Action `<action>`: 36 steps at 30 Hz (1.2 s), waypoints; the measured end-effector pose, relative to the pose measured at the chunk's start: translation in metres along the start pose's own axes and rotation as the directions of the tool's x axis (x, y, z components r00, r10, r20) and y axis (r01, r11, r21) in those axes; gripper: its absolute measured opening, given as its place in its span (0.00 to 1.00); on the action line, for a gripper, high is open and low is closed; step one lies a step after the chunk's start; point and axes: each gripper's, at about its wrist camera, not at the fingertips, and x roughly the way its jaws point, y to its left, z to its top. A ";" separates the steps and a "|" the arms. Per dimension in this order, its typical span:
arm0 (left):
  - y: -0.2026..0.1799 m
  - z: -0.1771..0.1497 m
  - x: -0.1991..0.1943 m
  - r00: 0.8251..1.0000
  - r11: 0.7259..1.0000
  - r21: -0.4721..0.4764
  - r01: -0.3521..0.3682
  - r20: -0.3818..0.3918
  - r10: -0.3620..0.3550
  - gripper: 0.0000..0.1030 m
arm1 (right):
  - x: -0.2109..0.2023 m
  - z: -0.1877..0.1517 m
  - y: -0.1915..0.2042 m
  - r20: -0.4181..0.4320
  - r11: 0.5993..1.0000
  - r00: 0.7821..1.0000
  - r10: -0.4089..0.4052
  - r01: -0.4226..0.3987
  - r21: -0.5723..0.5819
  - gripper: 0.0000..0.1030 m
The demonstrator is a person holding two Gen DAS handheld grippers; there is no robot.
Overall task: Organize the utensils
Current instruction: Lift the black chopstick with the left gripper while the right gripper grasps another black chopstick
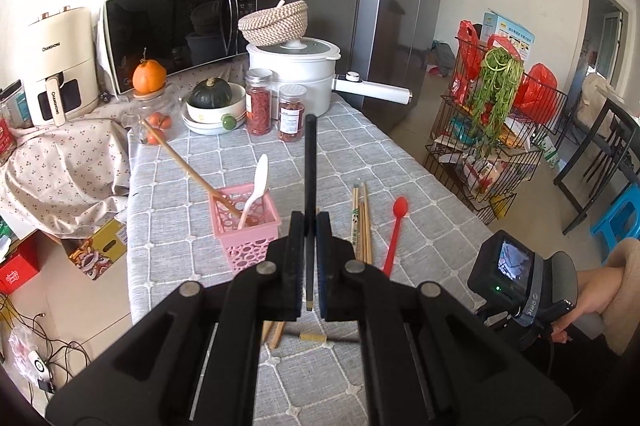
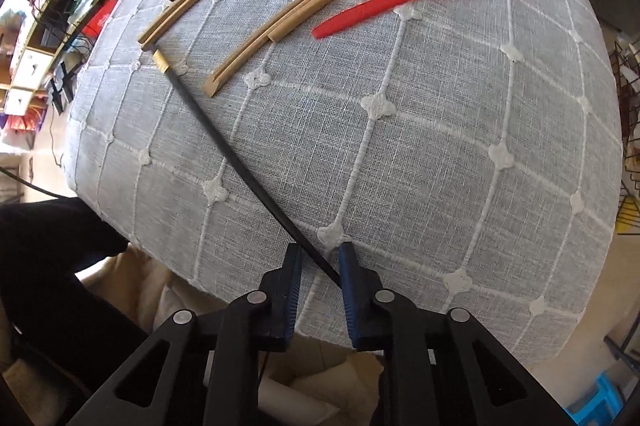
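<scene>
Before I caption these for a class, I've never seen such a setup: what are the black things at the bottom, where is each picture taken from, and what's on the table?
They are hand-held grippers, one in each of a person's hands, each carrying a camera that looks along its jaws. One picture is from the left gripper, whose jaws are shut on a black chopstick pointing up. The other is from the right gripper, whose jaws are open around the tip of a second black chopstick lying on the grey tablecloth. Also there: wooden chopsticks, a red spoon, and a pink basket holding a white spoon.
</scene>
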 end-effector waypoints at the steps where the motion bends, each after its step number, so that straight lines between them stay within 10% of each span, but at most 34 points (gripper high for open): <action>1: 0.000 0.000 0.000 1.000 1.000 -0.002 -0.002 0.001 0.002 0.06 | 0.000 0.001 -0.001 0.002 1.000 1.000 -0.003 0.003 -0.005 0.15; 12: 0.000 -0.001 0.007 1.000 1.000 -0.013 0.001 -0.022 -0.001 0.06 | -0.018 0.056 -0.056 0.147 0.957 0.955 -0.257 0.230 0.178 0.17; 24: 0.003 -0.001 0.010 0.999 1.000 -0.016 0.015 -0.044 -0.016 0.06 | -0.017 0.051 -0.080 0.168 0.978 0.978 -0.127 0.094 0.187 0.20; 36: 0.004 0.003 0.011 0.999 1.000 -0.026 0.009 -0.036 -0.010 0.06 | -0.063 0.006 -0.042 0.371 0.991 0.919 -0.135 0.133 0.032 0.04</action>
